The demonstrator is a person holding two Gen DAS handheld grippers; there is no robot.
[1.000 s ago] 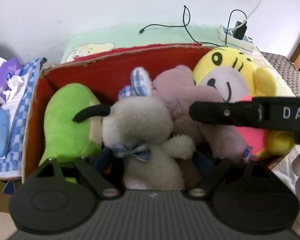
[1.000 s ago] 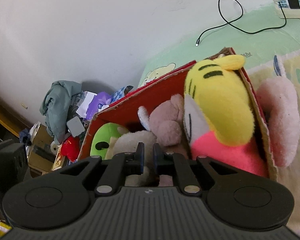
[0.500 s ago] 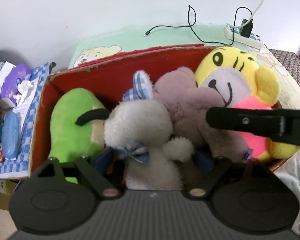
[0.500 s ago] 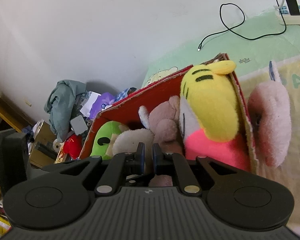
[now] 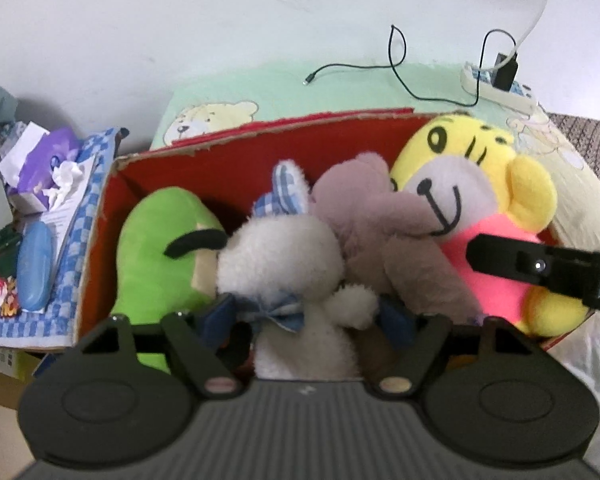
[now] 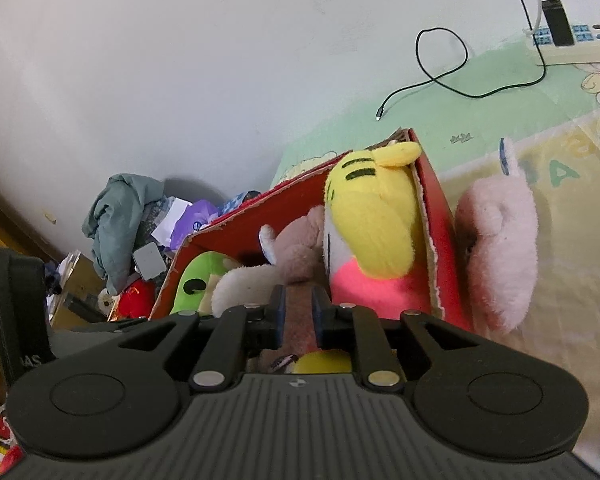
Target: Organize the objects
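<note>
1. Rightward across the left wrist view goes the right gripper (image 6: pixel 298 312), now further from the box's middle than a second ago. Its jaws have just been opening and stand slightly apart, gripping nothing; dusty-pink fur shows in the gap.
2. Meanwhile the left gripper (image 5: pixel 306 316) has just been closing its jaws. Its blue pads now press both sides of the fluffy white plush rabbit with the blue checked bow (image 5: pixel 284 256), probably to seat or shift it.
3. That rabbit sits near the middle of the red-lined cardboard box (image 5: pixel 228 160), wedged between a smooth green plush toy (image 5: pixel 160 240) on the left and a dusty-pink plush bear (image 5: pixel 380 220) on the right.
4. At the far right a yellow tiger plush with a pink body (image 5: pixel 460 168) leans on the wall, overtopping it.
5. One pale pink fluffy plush toy (image 6: pixel 500 248) lies outside, against the right wall, likely still to pack.
</note>
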